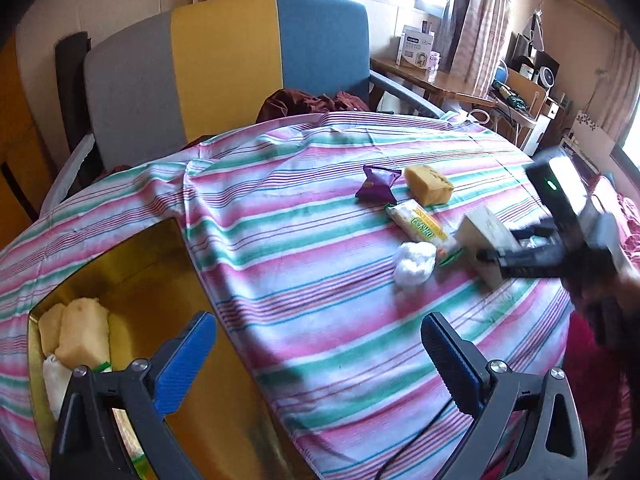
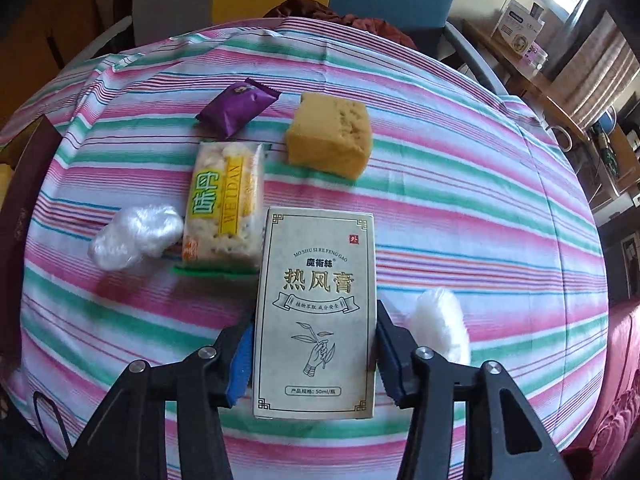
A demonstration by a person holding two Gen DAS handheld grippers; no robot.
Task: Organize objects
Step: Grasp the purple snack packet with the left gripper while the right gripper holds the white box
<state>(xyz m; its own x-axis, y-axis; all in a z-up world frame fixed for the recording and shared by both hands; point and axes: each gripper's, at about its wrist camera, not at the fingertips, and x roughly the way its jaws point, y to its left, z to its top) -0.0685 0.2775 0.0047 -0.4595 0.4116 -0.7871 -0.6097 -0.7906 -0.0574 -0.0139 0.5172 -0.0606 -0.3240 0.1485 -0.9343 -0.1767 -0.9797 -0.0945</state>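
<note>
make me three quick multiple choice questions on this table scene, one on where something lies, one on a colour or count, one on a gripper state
1. Where does the purple packet lie?
A. in the yellow box
B. on the striped cloth, beyond the cracker pack
C. on top of the sponge

2. How many white fluffy bundles show on the cloth in the right wrist view?
A. two
B. four
C. none

3. What is the right gripper doing?
A. closed on nothing
B. wide open over the sponge
C. clamped on the beige carton

Answers:
1 B: it lies on the striped cloth just past the cracker pack.
2 A: one bundle lies left of the cracker pack, another right of the gripper.
3 C: both pads press the sides of the beige carton.
</note>
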